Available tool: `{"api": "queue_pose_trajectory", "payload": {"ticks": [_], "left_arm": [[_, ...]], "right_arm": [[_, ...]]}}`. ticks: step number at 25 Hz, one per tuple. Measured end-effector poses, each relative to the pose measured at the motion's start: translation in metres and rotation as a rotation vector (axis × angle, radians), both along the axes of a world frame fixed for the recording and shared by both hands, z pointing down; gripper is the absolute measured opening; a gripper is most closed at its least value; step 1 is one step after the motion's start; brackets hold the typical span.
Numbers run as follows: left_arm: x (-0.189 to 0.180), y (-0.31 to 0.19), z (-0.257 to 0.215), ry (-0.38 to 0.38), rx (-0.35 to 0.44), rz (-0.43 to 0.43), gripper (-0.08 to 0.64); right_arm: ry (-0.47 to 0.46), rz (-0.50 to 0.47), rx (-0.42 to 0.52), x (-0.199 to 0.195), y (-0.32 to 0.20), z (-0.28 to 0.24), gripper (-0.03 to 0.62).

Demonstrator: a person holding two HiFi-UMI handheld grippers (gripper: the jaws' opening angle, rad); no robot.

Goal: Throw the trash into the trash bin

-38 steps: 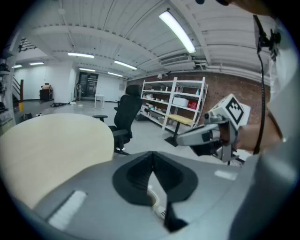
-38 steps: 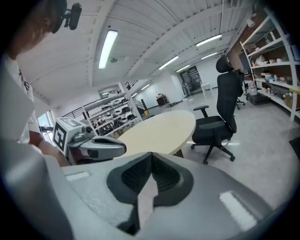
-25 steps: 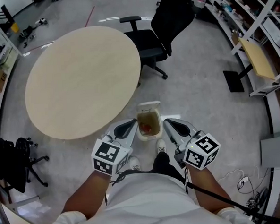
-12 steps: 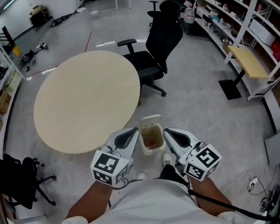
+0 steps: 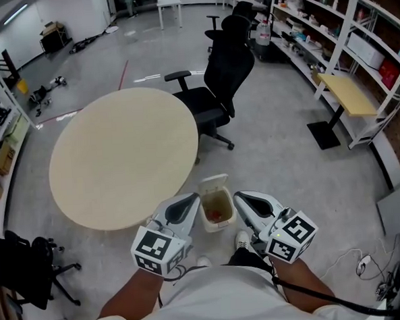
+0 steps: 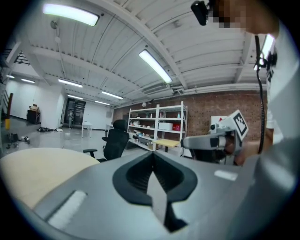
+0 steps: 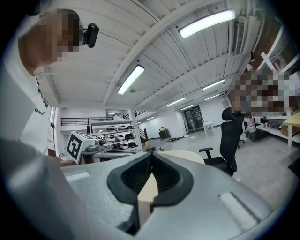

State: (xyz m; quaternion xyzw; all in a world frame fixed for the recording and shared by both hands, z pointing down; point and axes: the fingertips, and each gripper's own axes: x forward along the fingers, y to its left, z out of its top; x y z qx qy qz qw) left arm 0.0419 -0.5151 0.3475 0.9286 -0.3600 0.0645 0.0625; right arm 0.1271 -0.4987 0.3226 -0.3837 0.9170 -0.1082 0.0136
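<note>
A small white trash bin (image 5: 207,224) stands on the floor with its lid up, just off the round table's near edge. Reddish trash (image 5: 217,213) lies inside it. My left gripper (image 5: 193,199) and right gripper (image 5: 239,197) hover on either side of the bin, above it, pointing forward and about level. Both are shut with nothing between the jaws. In the left gripper view the left gripper (image 6: 153,153) has its jaws pressed together, and so does the right gripper (image 7: 150,154) in the right gripper view. The bin is out of sight in both gripper views.
A round beige table (image 5: 118,154) stands ahead to the left. A black office chair (image 5: 221,80) stands behind it. Shelving (image 5: 354,25) and a small wood-topped desk (image 5: 348,93) line the right side. Another black chair (image 5: 17,268) is at the near left.
Both grippers have risen and levelled out beside the bin. The head view has tilted up, so the bin sits lower in the picture and more of the room shows.
</note>
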Motion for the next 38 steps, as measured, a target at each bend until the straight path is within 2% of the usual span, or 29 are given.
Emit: {"api": "queue_pose_trajectory", "payload": {"ticks": [9,18,31,38], "left_arm": [[0.003,0.005,0.014,-0.008,-0.034,-0.016,0.008],[0.015,0.008,0.019,-0.031,-0.045,-0.059,0.008],[0.081,0.022,0.016,0.003,-0.069,-0.121,0.008],[0.091,0.034,0.023,-0.007,-0.092,-0.200,0.008]], "right_arm": [[-0.001,-0.015,-0.044,0.006,0.002,0.015,0.002],[-0.018,-0.056,-0.025,0.016,0.002,0.012,0.002],[-0.006,-0.086,-0.036,0.086,0.014,0.012,0.002],[0.012,-0.125,-0.050,0.108,0.024,0.019,0.002]]}}
